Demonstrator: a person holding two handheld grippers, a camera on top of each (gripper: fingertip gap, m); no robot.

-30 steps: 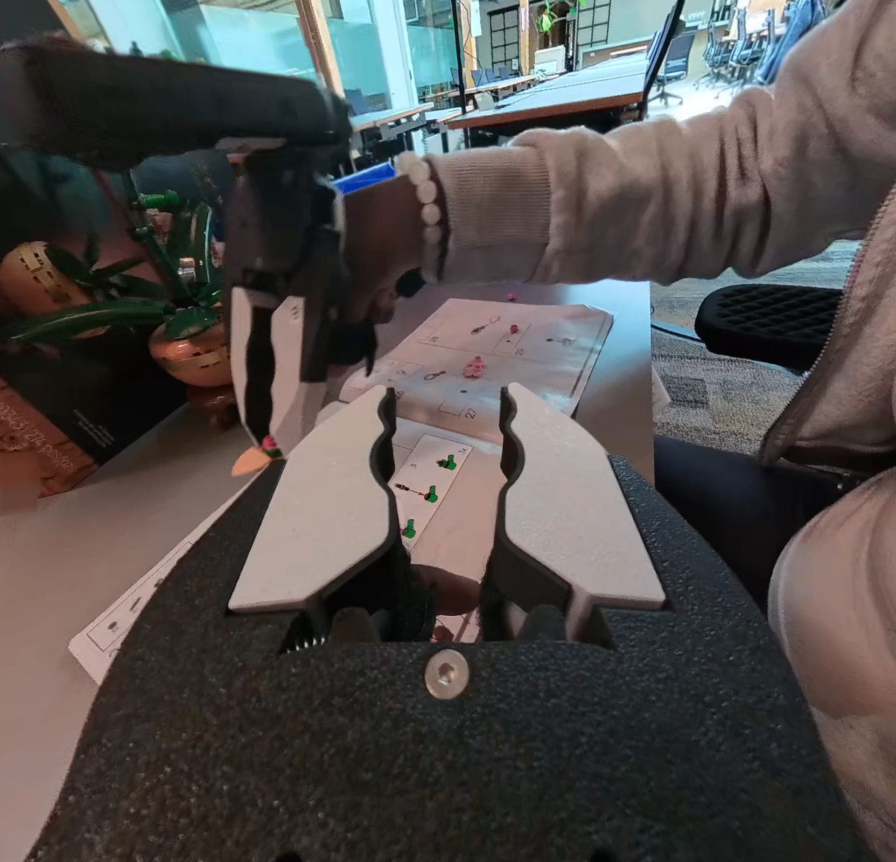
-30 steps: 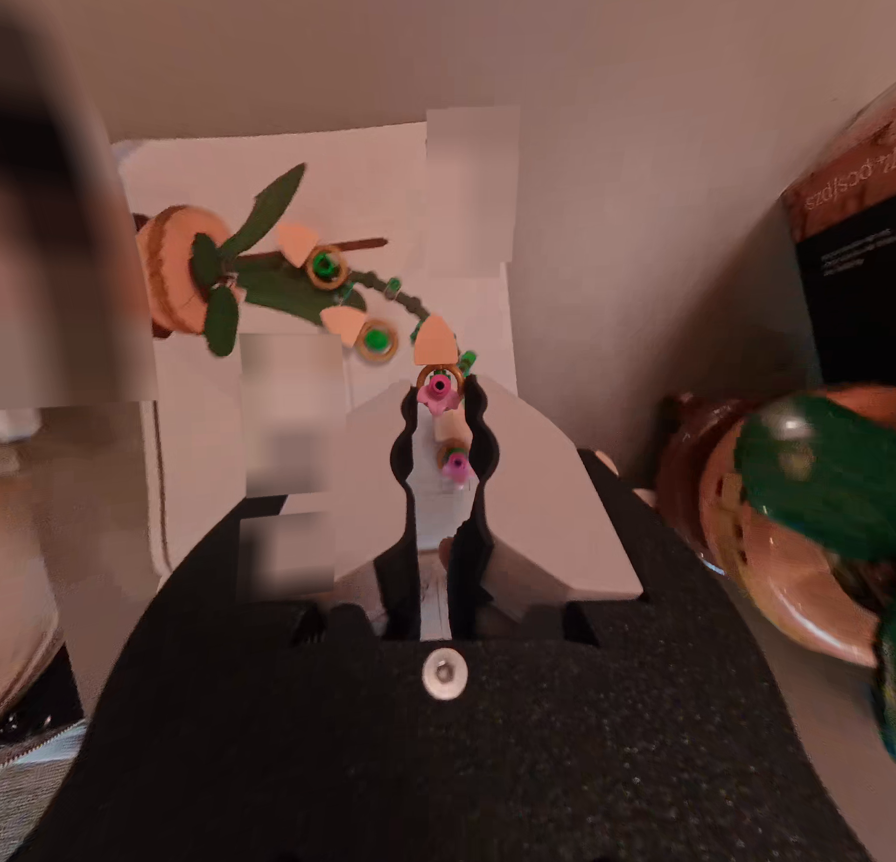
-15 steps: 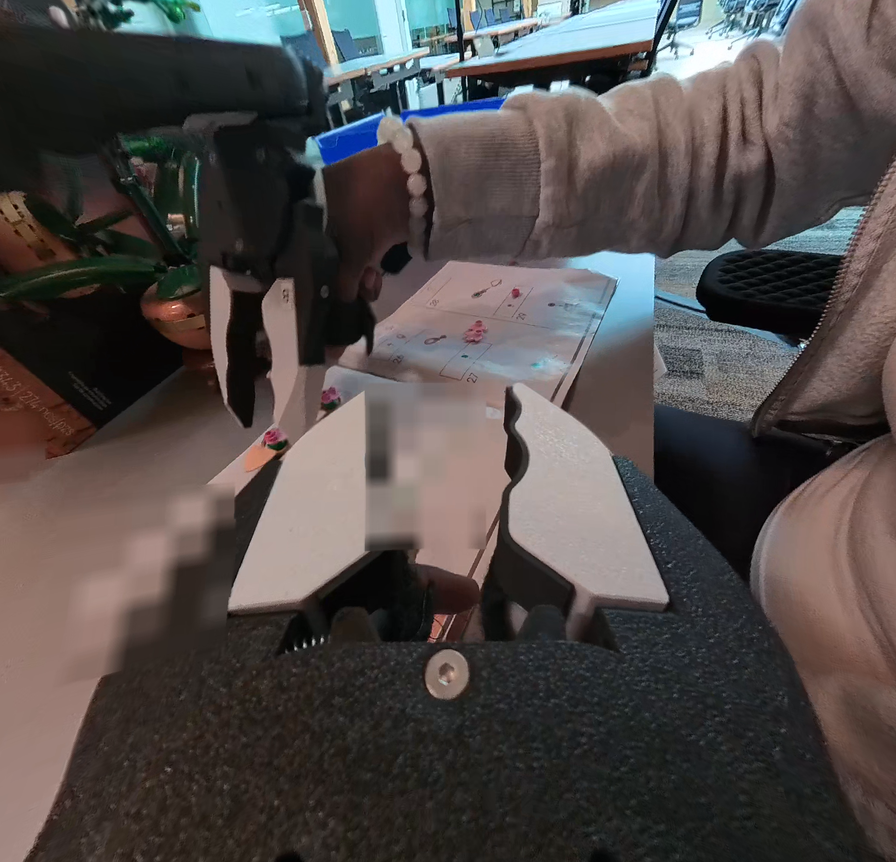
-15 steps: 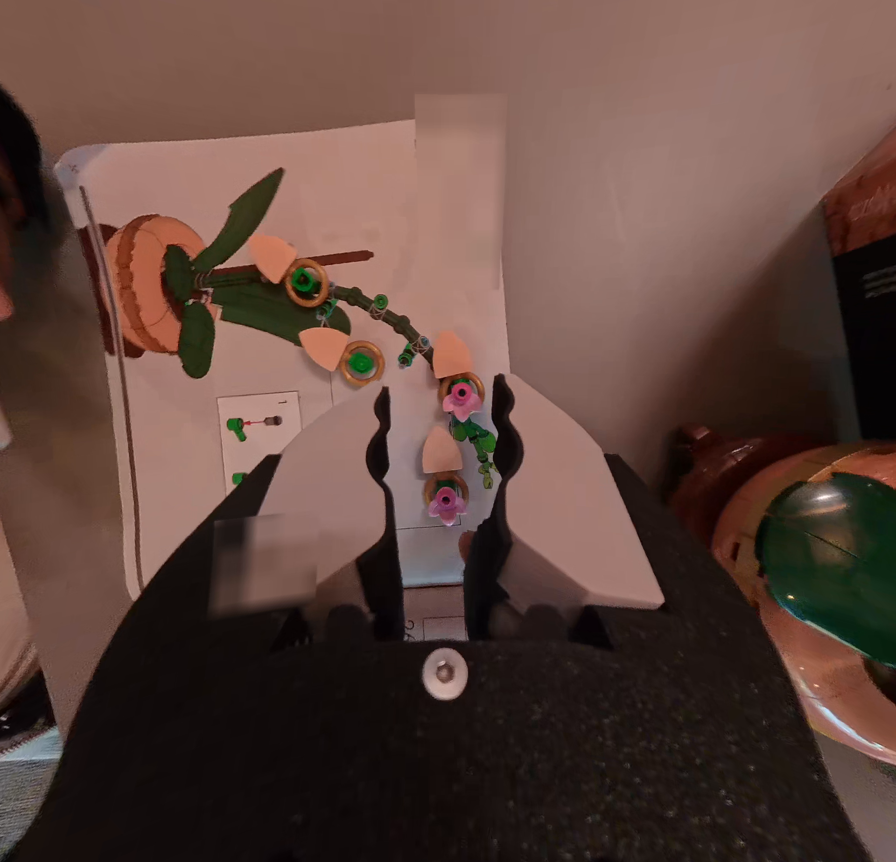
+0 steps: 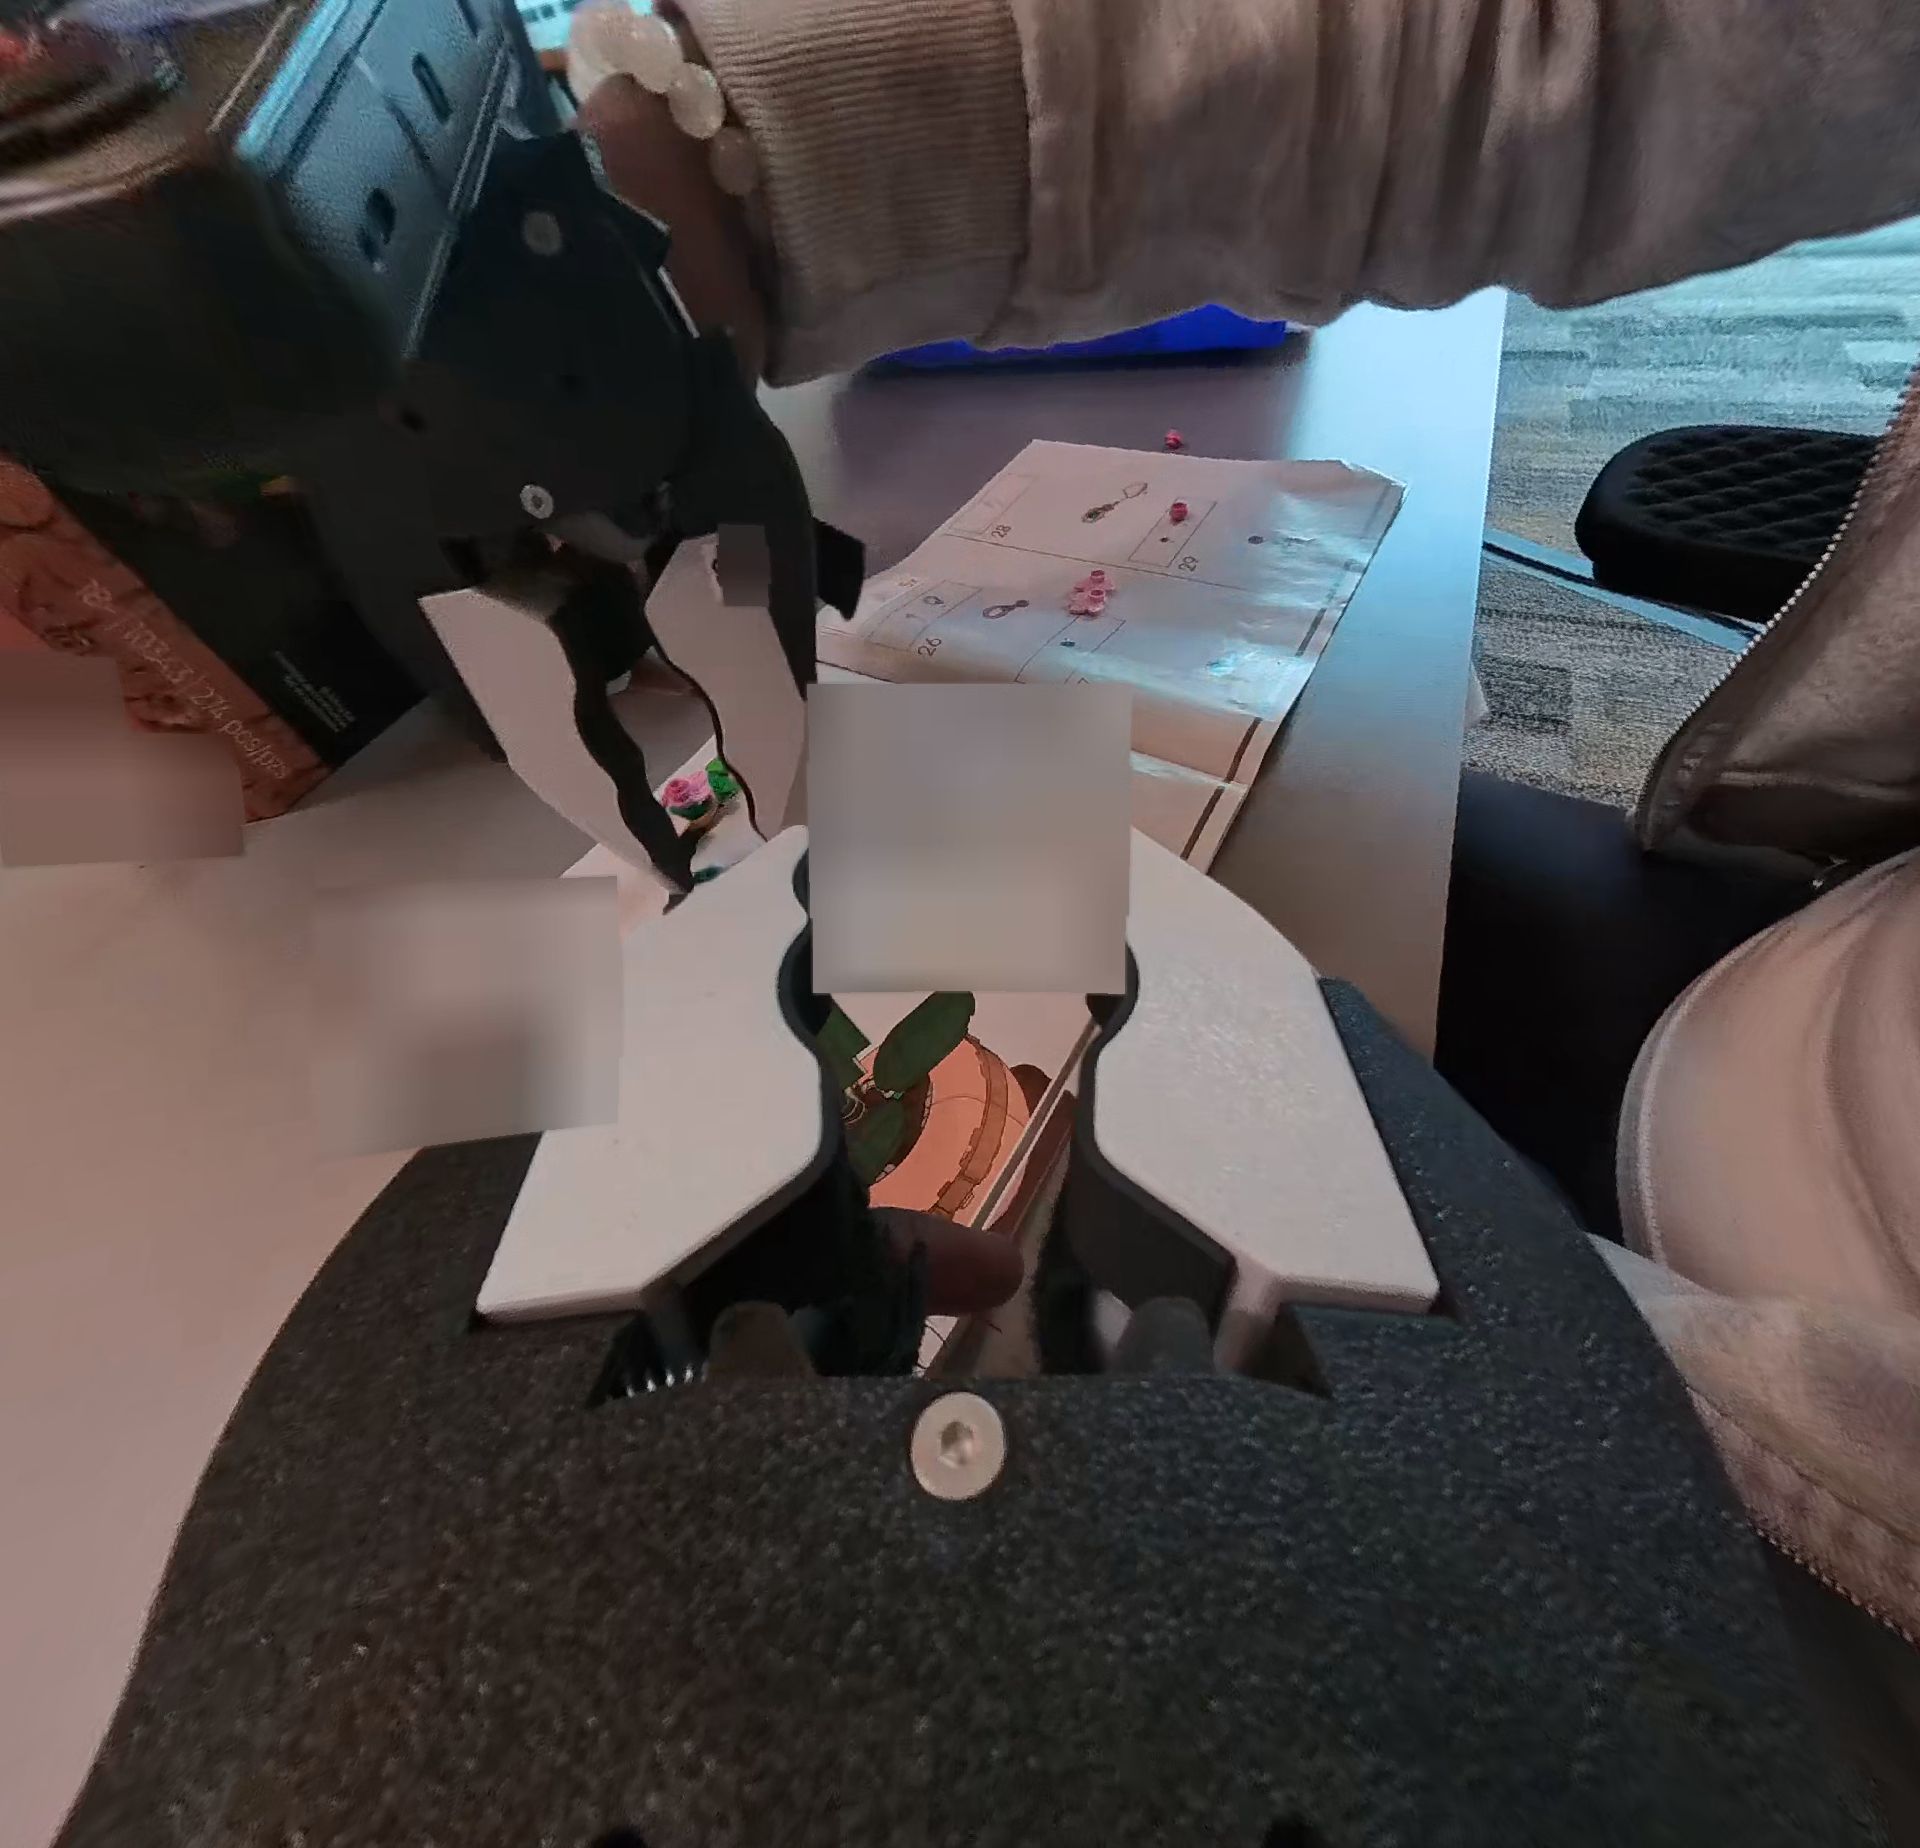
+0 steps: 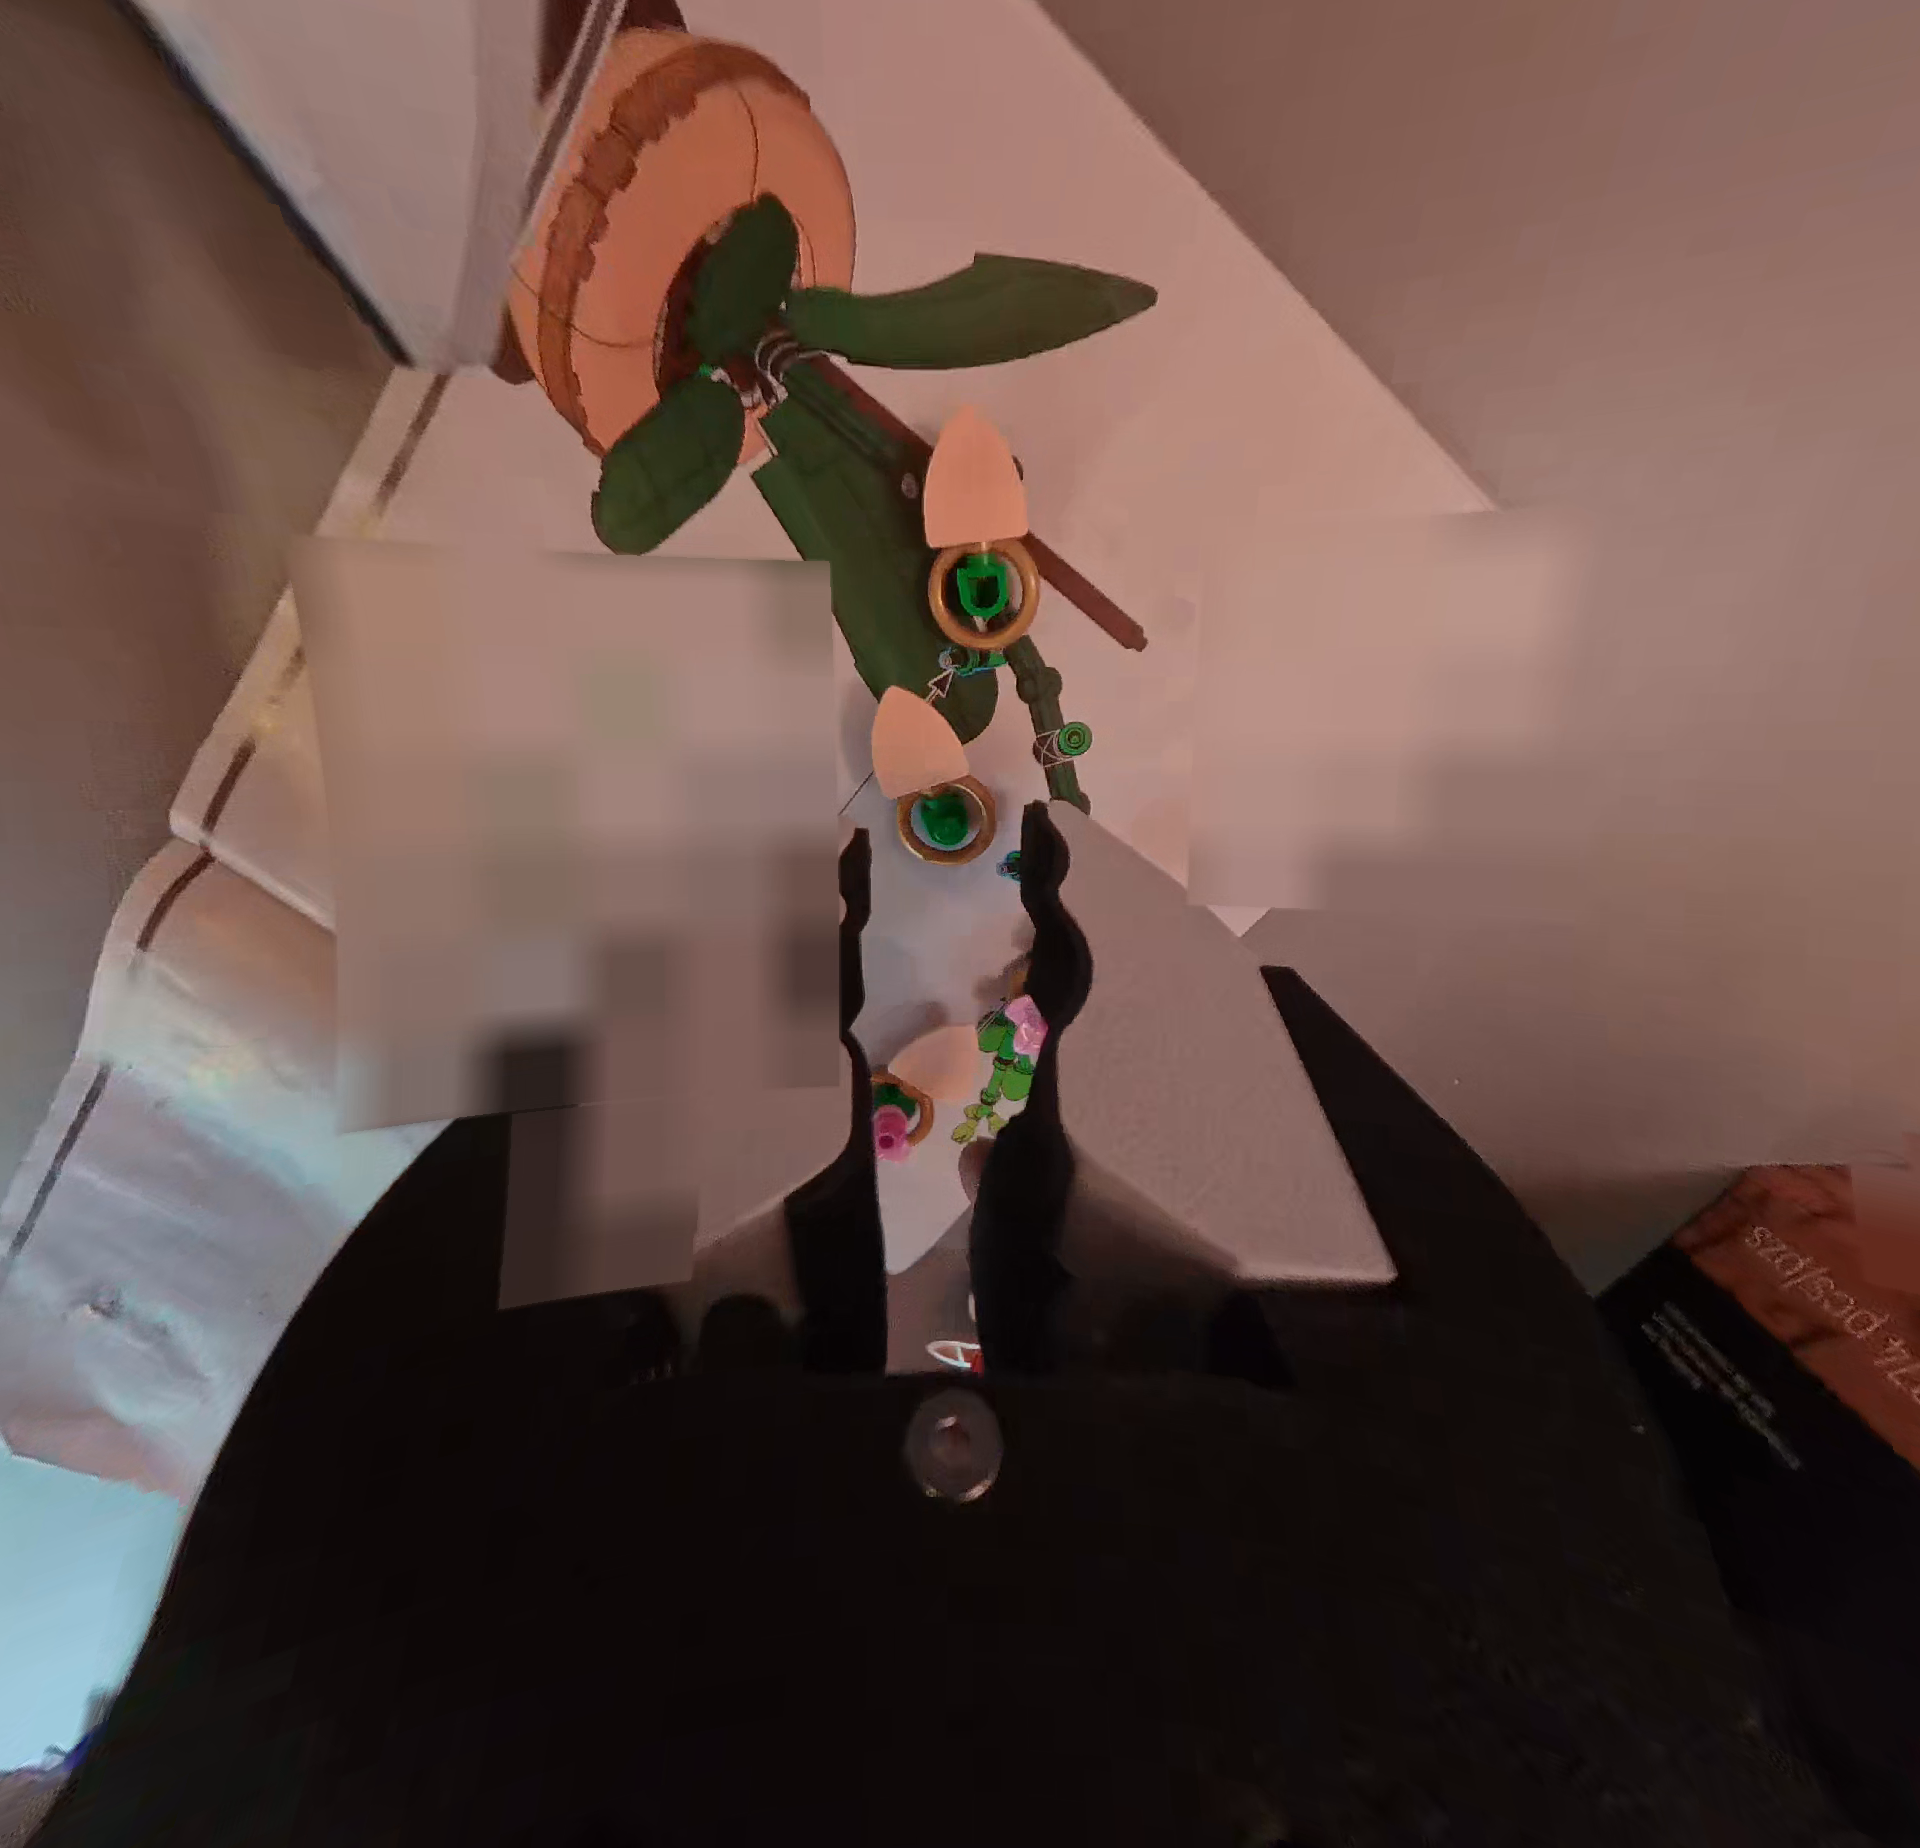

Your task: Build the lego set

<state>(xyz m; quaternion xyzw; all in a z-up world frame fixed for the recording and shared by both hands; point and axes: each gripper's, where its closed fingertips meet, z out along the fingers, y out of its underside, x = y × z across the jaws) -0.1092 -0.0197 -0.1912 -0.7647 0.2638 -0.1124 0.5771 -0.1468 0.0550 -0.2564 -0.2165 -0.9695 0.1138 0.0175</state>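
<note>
Both jaws stand apart: the right hand-held gripper straddles a pink-green flower piece; the left hand-held gripper grips nothing. Only the left wrist view shows the far booklet page on the table.

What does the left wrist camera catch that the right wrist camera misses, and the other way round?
Only the left view shows the person's sleeve, bead bracelet, chair and the right gripper from outside. Only the right view shows the printed plant's gold rings. Both show the instruction booklet, a small pink-and-green flower piece and the dark box.
</note>
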